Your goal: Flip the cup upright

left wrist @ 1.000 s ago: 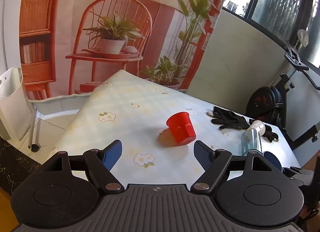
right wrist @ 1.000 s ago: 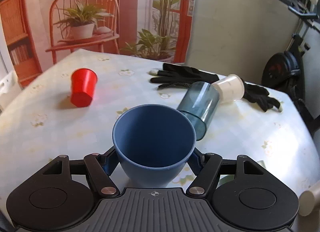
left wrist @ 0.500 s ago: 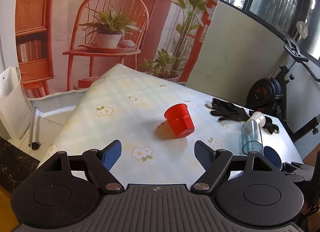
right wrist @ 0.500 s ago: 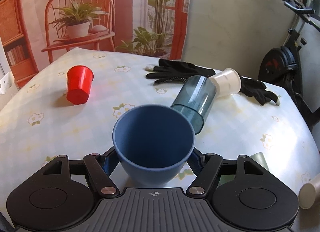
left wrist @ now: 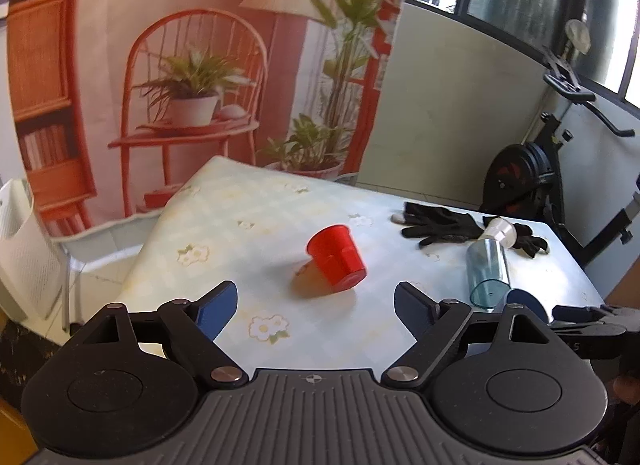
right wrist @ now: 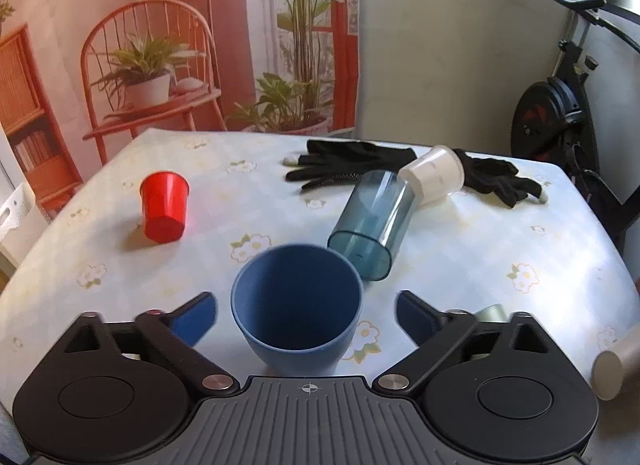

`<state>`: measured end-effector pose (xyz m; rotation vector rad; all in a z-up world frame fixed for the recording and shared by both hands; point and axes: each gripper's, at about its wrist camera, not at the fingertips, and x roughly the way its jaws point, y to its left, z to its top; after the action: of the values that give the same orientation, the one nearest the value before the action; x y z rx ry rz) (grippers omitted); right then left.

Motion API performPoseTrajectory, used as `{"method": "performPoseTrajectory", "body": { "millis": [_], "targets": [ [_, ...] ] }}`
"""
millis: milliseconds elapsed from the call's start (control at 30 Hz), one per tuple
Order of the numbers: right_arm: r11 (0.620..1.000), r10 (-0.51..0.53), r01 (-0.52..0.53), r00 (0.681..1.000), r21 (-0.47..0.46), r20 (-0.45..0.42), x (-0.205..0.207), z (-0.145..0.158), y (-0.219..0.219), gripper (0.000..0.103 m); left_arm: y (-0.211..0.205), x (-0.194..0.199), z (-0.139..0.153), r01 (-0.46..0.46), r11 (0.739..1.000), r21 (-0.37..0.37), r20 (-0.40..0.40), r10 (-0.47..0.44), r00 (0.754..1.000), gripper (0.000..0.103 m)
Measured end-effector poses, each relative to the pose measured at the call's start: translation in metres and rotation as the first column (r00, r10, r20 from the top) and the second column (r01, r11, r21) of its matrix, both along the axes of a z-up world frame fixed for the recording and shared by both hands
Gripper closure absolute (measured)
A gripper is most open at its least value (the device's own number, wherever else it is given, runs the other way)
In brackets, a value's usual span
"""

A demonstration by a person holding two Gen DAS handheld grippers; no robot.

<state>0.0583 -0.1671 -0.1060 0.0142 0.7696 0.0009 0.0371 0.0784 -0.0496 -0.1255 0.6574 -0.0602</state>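
Blue cup stands upright btwn right gripper, jaws spread, released. Left gripper also spread, empty. Next, probably: red cup, upside-down, needs grasp + flip.

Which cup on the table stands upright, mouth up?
The blue cup, between the right hand-held gripper's open fingers. The red, clear and white cups lie tipped over.

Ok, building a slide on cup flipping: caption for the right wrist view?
Right gripper open around an upright blue cup; red cup and clear tumbler remain unrighted.
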Motion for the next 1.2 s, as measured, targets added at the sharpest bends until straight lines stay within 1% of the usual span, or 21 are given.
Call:
{"method": "performPoseTrajectory", "body": {
  "millis": [133, 500, 633, 700, 800, 933, 1100, 1133, 1200],
  "targets": [
    [1.0, -0.001, 0.001, 0.999, -0.003, 0.038, -0.012, 0.023, 0.0, 0.001, -0.009, -0.001, 0.01, 0.03, 1.0, 0.007, 0.015, -0.03, 0.999, 0.01],
    [0.999, -0.033, 0.031, 0.984, 0.017, 0.172, -0.051, 0.098, -0.012, 0.0, -0.038, -0.011, 0.05, 0.093, 0.995, 0.022, 0.108, -0.095, 0.99, 0.009],
    [0.999, -0.049, 0.046, 0.979, 0.022, 0.198, -0.061, 0.117, -0.017, 0.0, -0.049, -0.016, 0.063, 0.112, 0.993, 0.036, 0.138, -0.116, 0.984, 0.009],
    [0.999, -0.053, 0.05, 0.976, 0.02, 0.21, -0.066, 0.124, -0.019, 0.0, -0.054, -0.019, 0.069, 0.117, 0.992, 0.047, 0.148, -0.123, 0.981, 0.009],
    [0.998, -0.06, 0.057, 0.973, 0.021, 0.223, -0.073, 0.133, -0.02, 0.0, -0.063, -0.024, 0.076, 0.112, 0.99, 0.083, 0.162, -0.124, 0.979, 0.008],
    [0.998, -0.064, 0.061, 0.971, 0.021, 0.229, -0.078, 0.138, -0.022, 0.0, -0.07, -0.031, 0.082, 0.1, 0.986, 0.13, 0.187, -0.124, 0.975, 0.008],
    [0.998, -0.07, 0.066, 0.973, 0.025, 0.22, -0.08, 0.136, -0.022, 0.0, -0.077, -0.036, 0.084, 0.103, 0.984, 0.147, 0.19, -0.13, 0.973, 0.007],
    [0.997, -0.07, 0.066, 0.974, 0.029, 0.216, -0.08, 0.135, -0.023, 0.0, -0.077, -0.037, 0.084, 0.105, 0.983, 0.149, 0.189, -0.133, 0.973, 0.005],
    [0.997, -0.072, 0.066, 0.975, 0.034, 0.21, -0.079, 0.133, -0.024, 0.0, -0.078, -0.038, 0.083, 0.111, 0.983, 0.149, 0.188, -0.138, 0.972, 0.004]
  ]
}}
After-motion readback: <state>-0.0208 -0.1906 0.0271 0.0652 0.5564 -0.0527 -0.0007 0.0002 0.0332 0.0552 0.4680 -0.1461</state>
